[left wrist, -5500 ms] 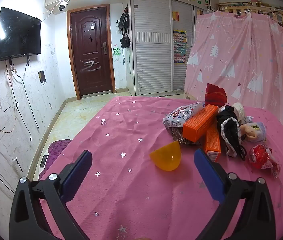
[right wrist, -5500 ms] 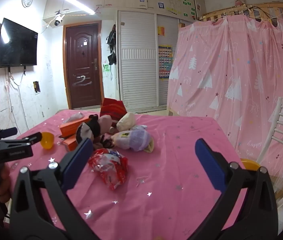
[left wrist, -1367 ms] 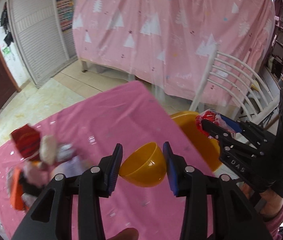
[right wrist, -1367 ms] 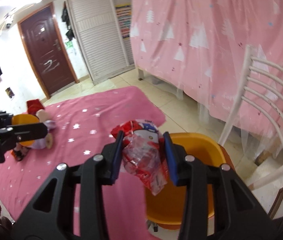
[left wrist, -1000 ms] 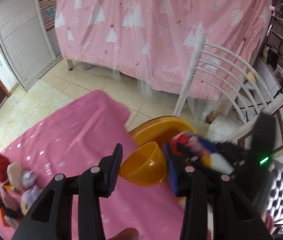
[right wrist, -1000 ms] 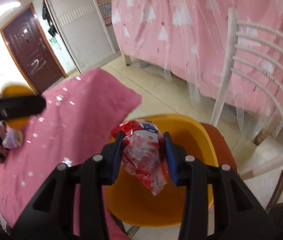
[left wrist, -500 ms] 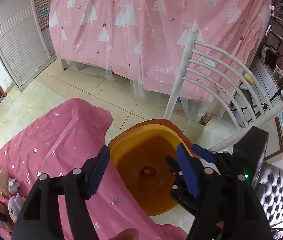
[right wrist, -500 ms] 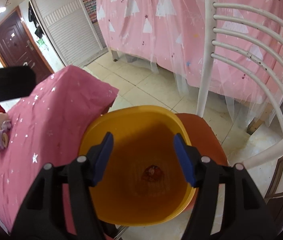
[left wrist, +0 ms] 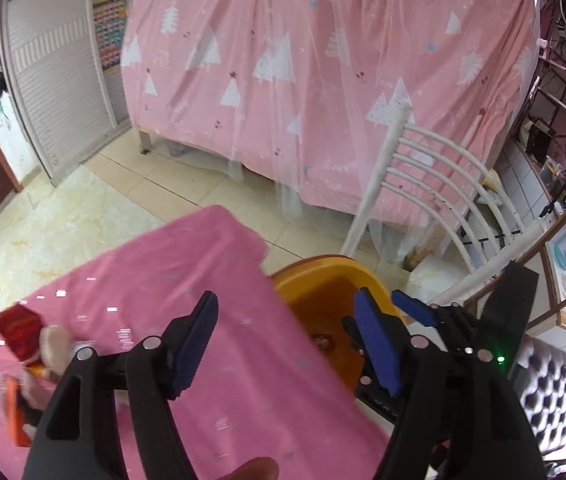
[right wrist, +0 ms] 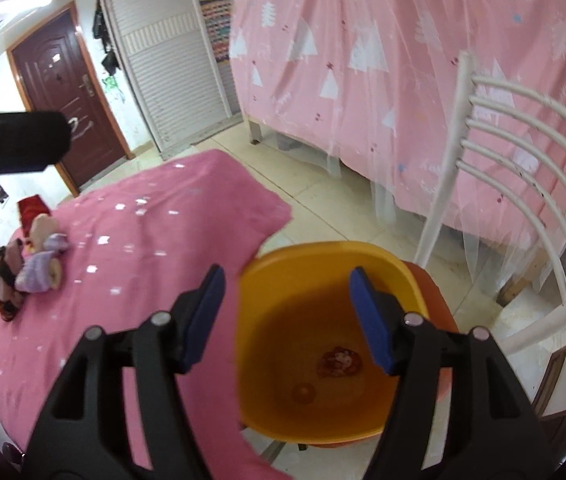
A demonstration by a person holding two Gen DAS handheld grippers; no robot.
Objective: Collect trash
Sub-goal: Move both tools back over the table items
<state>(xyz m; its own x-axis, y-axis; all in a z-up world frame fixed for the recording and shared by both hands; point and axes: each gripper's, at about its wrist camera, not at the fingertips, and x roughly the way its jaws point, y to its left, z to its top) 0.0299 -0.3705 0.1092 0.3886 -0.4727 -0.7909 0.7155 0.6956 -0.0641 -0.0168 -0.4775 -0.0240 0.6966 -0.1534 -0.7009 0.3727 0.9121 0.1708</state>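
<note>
An orange bin (right wrist: 267, 304) stands on a chair seat beside the pink table (right wrist: 155, 240). Inside it lie the red wrapper (right wrist: 339, 362) and the small orange cup half (right wrist: 303, 393). My right gripper (right wrist: 289, 318) is open and empty above the bin's near rim. My left gripper (left wrist: 289, 338) is open and empty over the table's edge, with the bin (left wrist: 323, 280) just beyond it and the wrapper (left wrist: 322, 341) visible inside. The right gripper (left wrist: 415, 312) shows to its right. A pile of remaining items (right wrist: 31, 256) lies at the table's far end, blurred in the left wrist view (left wrist: 27, 360).
A white slatted chair back (right wrist: 523, 168) rises to the right of the bin. A pink tree-patterned curtain (right wrist: 403, 60) hangs behind. Tiled floor (right wrist: 323, 208) lies between table and curtain. A brown door (right wrist: 67, 92) and a white shuttered wardrobe (right wrist: 171, 60) are at the back left.
Both grippers opened over the bin and dropped the cup half and the red wrapper into it. Since then both have drawn back slightly toward the table.
</note>
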